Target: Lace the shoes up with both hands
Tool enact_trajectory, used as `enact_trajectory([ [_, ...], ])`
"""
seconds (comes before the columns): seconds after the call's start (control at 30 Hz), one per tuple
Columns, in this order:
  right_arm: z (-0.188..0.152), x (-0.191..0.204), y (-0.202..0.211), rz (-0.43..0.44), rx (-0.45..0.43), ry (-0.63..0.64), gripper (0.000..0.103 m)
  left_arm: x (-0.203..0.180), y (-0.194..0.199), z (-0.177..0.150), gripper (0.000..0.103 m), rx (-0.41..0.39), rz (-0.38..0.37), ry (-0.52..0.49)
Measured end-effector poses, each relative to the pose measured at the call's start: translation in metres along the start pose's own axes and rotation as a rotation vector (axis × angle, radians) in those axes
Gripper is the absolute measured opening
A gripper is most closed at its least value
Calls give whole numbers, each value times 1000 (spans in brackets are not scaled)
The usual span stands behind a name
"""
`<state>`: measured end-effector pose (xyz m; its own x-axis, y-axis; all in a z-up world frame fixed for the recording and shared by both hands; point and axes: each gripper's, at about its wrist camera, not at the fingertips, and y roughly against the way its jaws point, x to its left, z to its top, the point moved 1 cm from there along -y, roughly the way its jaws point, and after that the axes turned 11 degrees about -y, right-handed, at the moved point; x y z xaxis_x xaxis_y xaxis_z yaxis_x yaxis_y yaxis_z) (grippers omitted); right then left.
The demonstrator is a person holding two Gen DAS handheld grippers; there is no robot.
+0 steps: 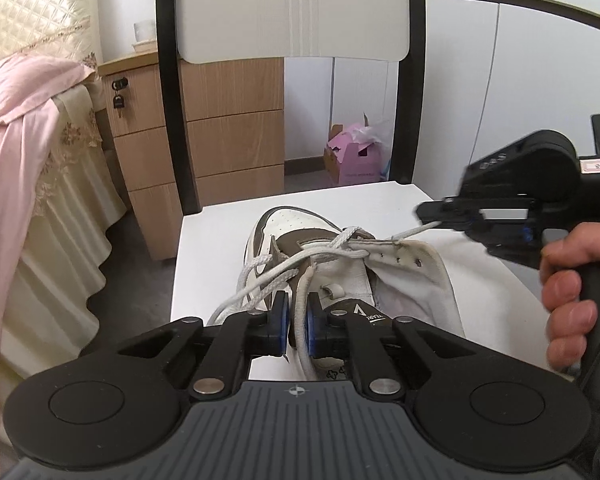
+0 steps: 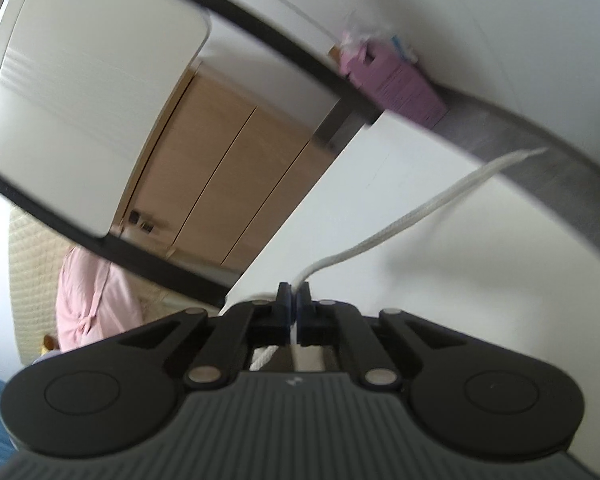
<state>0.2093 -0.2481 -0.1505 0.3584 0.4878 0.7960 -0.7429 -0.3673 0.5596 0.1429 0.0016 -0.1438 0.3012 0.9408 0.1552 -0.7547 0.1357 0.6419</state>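
A white and brown sneaker [image 1: 284,222] lies on the white chair seat [image 1: 208,240], toe pointing away, its tongue pulled open. In the left wrist view my left gripper [image 1: 299,320] sits over the shoe's opening, its blue pads closed on a white lace strand [image 1: 302,280] that runs up to the eyelets. To the right, my right gripper [image 1: 430,216], held by a hand [image 1: 568,288], is shut on the other lace end [image 1: 414,231] and holds it taut off the eyelet row. The right wrist view shows that gripper [image 2: 294,300] pinching the lace [image 2: 420,204], which trails away over the seat.
The chair's black frame and white backrest [image 1: 292,12] rise behind the shoe. A wooden drawer unit [image 1: 228,132] stands beyond, a bed with pink cloth [image 1: 24,128] to the left, and a pink box [image 1: 354,156] on the floor.
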Motion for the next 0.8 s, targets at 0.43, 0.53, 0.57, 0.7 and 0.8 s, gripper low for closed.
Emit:
enact_trajectory([
  [0.43,62,-18,42,-121,-191,73,3,-7,-7,1,11,25,-3,-16],
  [0.53,62,-20,45,-134,-177,90,11,-8,-7,0,11,23,1,-22],
  [0.57,63,-21,46,-135,-173,90,13,-8,-7,0,11,21,1,-23],
  [0.7,61,-19,56,-148,-196,118,59,-10,-5,-2,13,15,-4,-23],
  [0.8,63,-18,65,-151,-222,117,88,-10,-4,-3,16,12,-12,-21],
])
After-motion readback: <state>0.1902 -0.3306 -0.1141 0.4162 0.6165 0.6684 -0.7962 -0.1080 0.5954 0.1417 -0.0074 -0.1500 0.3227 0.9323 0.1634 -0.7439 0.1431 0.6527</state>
